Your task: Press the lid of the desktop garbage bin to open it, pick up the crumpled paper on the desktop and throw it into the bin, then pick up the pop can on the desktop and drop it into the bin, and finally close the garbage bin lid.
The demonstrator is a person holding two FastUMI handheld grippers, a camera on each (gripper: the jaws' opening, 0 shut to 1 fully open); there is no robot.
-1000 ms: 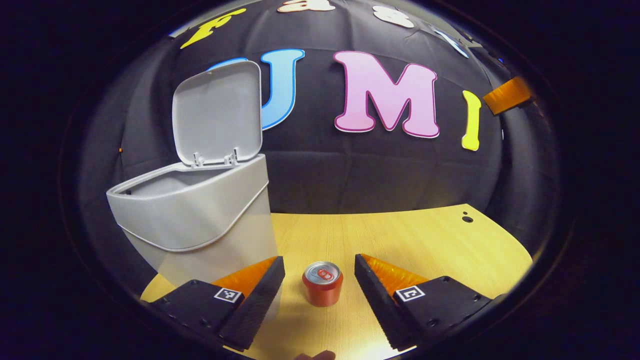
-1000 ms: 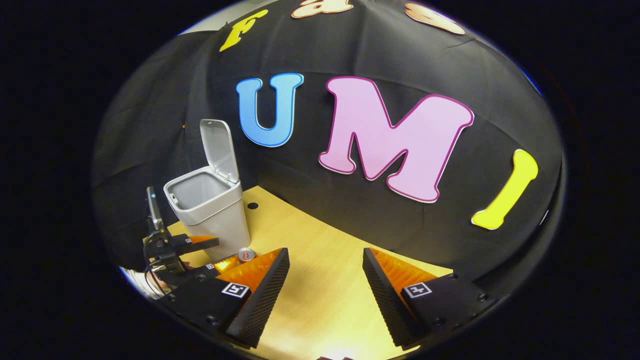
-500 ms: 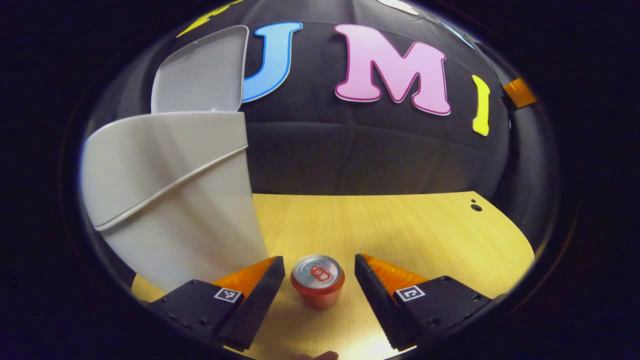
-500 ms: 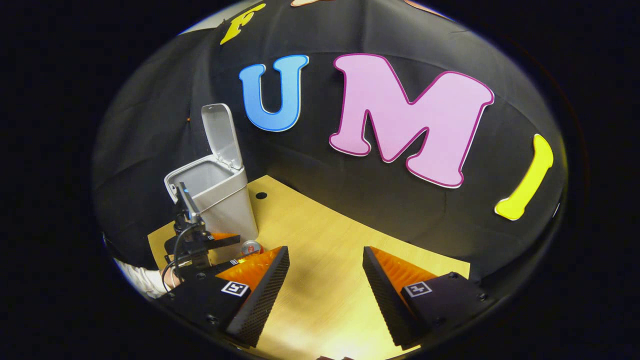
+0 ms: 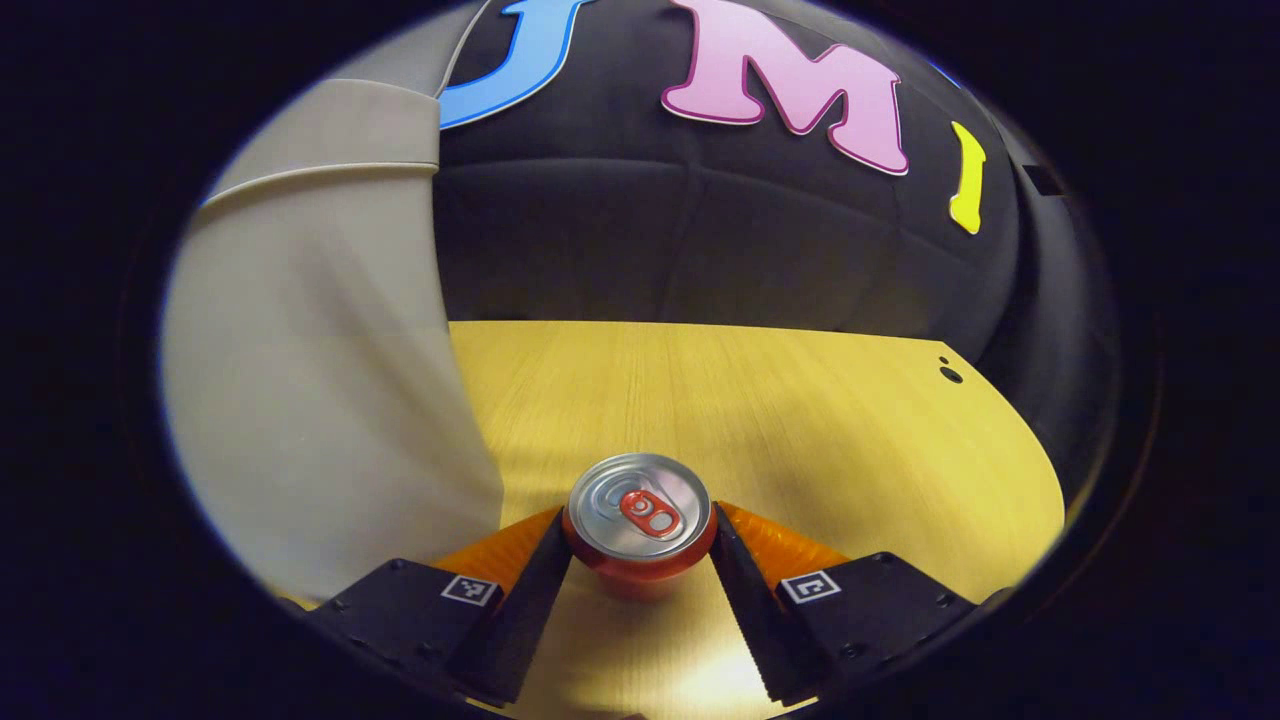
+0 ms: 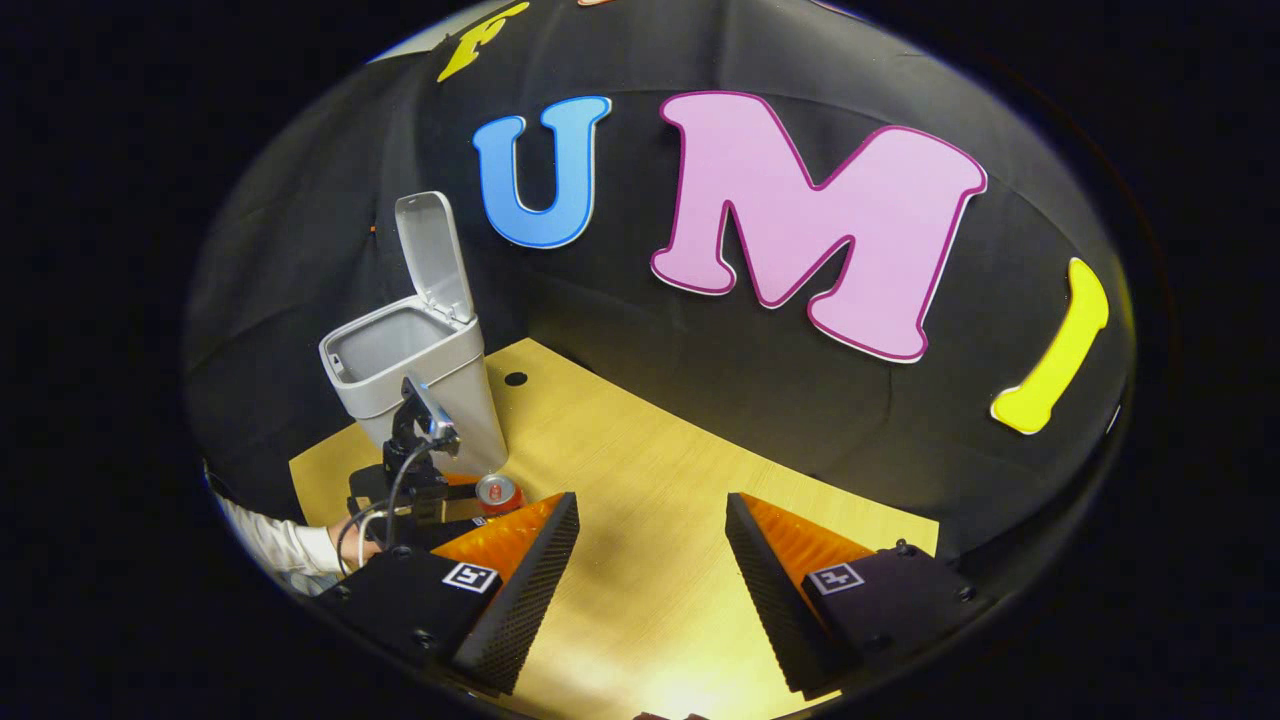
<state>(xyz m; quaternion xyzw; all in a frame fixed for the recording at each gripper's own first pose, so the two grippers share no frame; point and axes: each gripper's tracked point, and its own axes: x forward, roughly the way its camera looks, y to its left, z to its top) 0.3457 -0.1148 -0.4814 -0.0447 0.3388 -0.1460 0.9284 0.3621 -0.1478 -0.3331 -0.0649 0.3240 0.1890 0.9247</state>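
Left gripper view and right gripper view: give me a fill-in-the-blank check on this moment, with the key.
1. The pop can stands ___ on the desktop.
2. The left hand-held gripper has the can ___ its fingers.
3. The garbage bin has its lid ___.
4. The right hand-held gripper is ___.

Missing words: upright; between; open; open

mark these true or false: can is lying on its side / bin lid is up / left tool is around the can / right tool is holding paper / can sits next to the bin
1. The can lies on its side. False: it stands upright on the table, its top facing up.
2. The bin has its lid up. True.
3. The left tool has a finger on each side of the can. True.
4. The right tool holds paper. False: it is open and holds nothing.
5. The can stands beside the bin. True.
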